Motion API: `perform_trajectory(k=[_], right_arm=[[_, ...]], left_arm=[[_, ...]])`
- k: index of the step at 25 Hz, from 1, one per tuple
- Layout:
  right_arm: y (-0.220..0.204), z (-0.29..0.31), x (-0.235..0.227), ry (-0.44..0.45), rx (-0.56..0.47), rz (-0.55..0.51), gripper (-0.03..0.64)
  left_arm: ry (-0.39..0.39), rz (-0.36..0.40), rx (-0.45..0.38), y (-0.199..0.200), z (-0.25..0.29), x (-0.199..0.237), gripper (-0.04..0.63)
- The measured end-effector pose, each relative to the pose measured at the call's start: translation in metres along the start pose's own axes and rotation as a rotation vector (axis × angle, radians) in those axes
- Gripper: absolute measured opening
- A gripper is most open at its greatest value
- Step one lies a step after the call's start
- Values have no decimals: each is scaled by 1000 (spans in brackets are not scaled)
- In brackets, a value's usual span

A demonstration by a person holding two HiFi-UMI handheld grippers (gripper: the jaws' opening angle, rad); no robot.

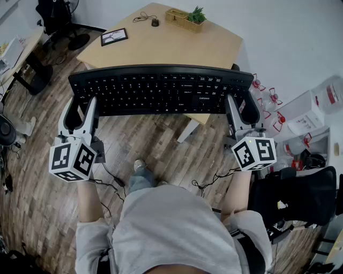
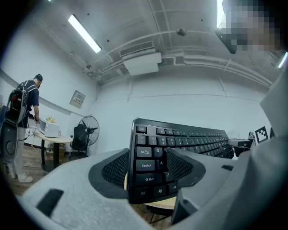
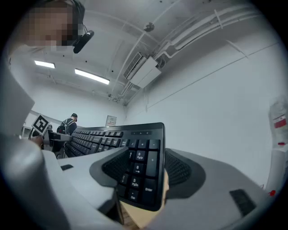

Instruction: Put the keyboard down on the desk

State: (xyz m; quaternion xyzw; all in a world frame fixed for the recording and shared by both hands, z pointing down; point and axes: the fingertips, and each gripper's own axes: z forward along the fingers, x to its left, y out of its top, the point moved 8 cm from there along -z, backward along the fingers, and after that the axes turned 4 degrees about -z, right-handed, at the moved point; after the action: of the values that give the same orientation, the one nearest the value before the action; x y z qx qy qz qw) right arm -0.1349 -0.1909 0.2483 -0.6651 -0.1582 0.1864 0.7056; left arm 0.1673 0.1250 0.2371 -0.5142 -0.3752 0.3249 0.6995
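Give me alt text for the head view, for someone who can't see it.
The left gripper and the right gripper hold a black keyboard by its ends over the near edge of a wooden desk. A picture frame and a plant sit farther back on it.

The keyboard (image 1: 161, 91) covers the near edge of the desk (image 1: 161, 45). Both its ends are partly hidden between the jaws of the left gripper (image 1: 81, 107) and the right gripper (image 1: 241, 107), which clamp it. The print in the picture frame (image 1: 113, 36) is too small to tell. The black chair (image 1: 300, 198) is cut off by the right edge.
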Motion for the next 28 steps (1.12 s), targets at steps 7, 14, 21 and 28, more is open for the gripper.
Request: perform_trajectory(k=[7, 14, 21, 28], right_arm=[[4, -2, 2, -3, -5, -5, 241], [-1, -2, 1, -7, -9, -11, 241], [3, -4, 4, -13, -38, -1, 241], [-9, -1, 0, -9, -76, 1, 241]], left_arm=[[-2, 1, -1, 4, -2, 1, 252], [-4, 6, -8, 1, 1, 0, 252], [-8, 22, -34, 8, -4, 0, 252], [-5, 45, -65, 2, -2, -2, 252]])
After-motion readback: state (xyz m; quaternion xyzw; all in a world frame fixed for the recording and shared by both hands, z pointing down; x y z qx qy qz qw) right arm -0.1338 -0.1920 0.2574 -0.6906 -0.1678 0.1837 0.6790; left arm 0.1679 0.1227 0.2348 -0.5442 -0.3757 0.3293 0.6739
